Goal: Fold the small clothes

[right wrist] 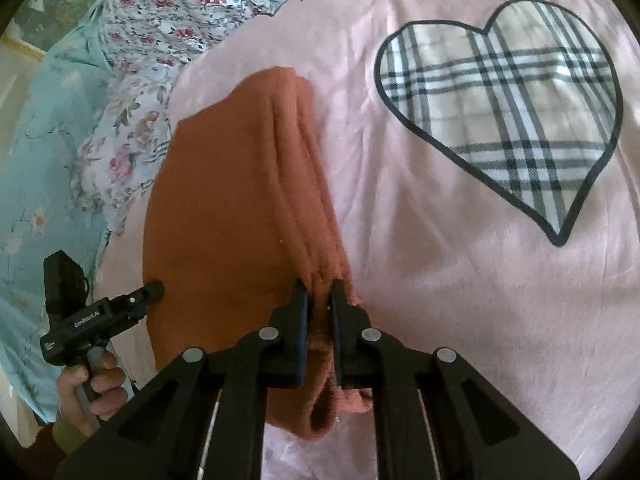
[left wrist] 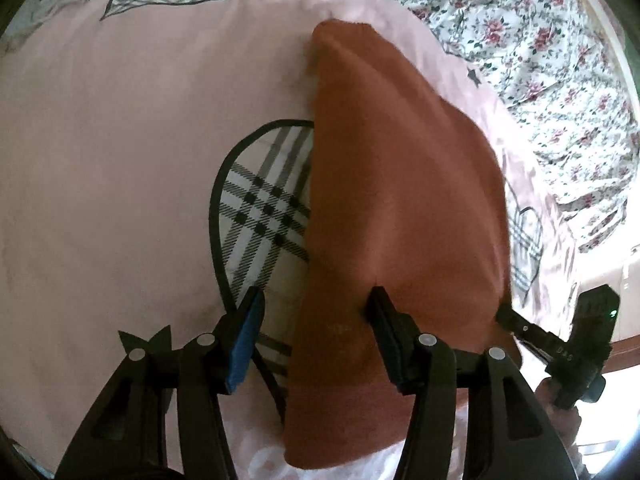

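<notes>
Left gripper (left wrist: 316, 300), seen from its own wrist camera, stands spread wide and grasping nothing, one finger over the plaid heart print (left wrist: 262, 208) at 7 o'clock and the other resting upon the rust-orange garment (left wrist: 400, 200), which lies folded on the pink bedsheet (left wrist: 120, 140) from centre to 6 o'clock; floral bedding (left wrist: 520, 40) is bunched at 1 o'clock, and the other handheld unit sits at 4 o'clock. Right gripper (right wrist: 319, 292), in its own wrist view, is clenched on a bunched edge of the garment (right wrist: 224, 200) at 6 o'clock, with a second plaid heart (right wrist: 512, 112) at 2 o'clock, floral bedding (right wrist: 160, 8) at 11 o'clock, light-blue fabric (right wrist: 36, 184) at 9 o'clock, and a hand (right wrist: 94, 388) holding the left unit at 8 o'clock.
</notes>
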{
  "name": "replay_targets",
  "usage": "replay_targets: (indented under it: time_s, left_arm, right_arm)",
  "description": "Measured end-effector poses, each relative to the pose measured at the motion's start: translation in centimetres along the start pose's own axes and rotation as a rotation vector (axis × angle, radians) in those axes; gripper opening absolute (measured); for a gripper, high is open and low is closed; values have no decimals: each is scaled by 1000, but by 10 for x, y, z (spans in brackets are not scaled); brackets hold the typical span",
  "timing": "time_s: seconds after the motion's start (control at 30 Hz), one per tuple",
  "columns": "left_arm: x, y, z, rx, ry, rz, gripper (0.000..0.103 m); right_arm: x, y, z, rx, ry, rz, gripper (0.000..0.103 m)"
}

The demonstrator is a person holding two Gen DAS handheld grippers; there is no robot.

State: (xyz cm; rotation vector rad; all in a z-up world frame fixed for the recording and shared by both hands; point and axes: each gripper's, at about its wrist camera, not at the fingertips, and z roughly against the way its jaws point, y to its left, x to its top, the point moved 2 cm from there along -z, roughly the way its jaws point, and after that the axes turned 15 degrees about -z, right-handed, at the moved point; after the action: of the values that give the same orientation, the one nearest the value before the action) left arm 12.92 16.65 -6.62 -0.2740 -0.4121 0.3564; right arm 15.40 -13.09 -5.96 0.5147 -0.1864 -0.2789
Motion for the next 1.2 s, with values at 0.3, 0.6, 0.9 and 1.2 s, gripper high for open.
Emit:
replay_targets:
  time_s: [0.3,0.6,0.9,1.2]
  left_arm:
    - [-2,-4,1,16,3,-44,57]
    - [-22,-40,53,-94,-94,-218,53]
    - [-32,-70,52,-185,-80,-302,53]
    - [-53,-60,30,-200,11,-273,53]
  right_arm:
    - [3,-5,-6,-10,-3,-31,13]
    - [19,25,24,50,-54,-5,26]
    - [80,54,-16,43,-60,7,43]
    - [113,72,-31,115,-42,11,9]
